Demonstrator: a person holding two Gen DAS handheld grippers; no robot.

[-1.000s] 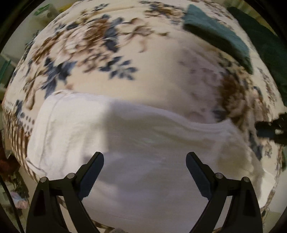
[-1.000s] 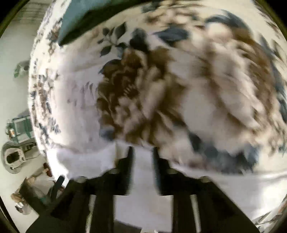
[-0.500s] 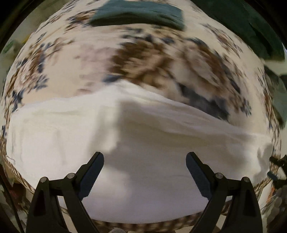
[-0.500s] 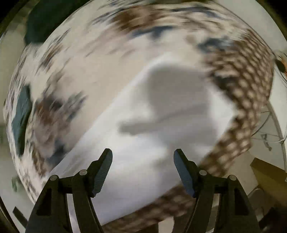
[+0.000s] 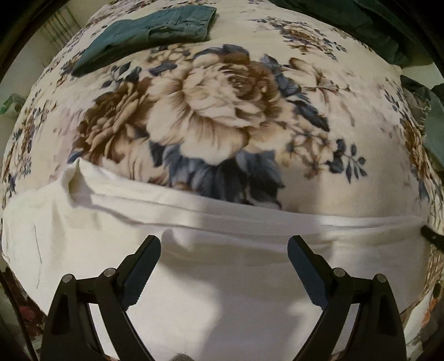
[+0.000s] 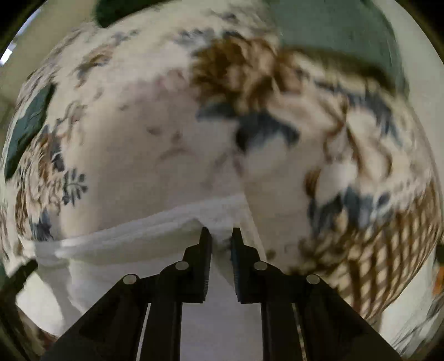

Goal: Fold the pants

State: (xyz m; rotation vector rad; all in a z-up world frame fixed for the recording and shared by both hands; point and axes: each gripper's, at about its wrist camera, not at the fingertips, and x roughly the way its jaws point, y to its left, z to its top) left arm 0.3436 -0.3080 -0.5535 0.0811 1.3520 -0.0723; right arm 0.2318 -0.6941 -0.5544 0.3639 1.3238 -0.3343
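On the floral blanket (image 5: 222, 116) lie the white pants (image 5: 222, 291), spread across its near part, and I take them as my landmark. Their far edge runs as a long folded band from side to side, with a raised wrinkle at its left end as my left camera sees it.

Over the middle of the pants I hold my left gripper (image 5: 224, 266) with its jaws spread wide and nothing between them but the cloth lying below.

At the far edge of the pants, my right gripper (image 6: 221, 238) has just been closing, and its jaws now stand nearly together with a pinch of the white cloth bunched between the tips; I read that as a grip on the pants' edge. That view is blurred, so I cannot say how deep the cloth sits.

Beyond the pants, across the big brown and blue rose print, a folded teal garment (image 5: 149, 30) lies flat on the blanket, well apart. Darker green cloth (image 5: 360, 25) is heaped beyond the pants to the far right.
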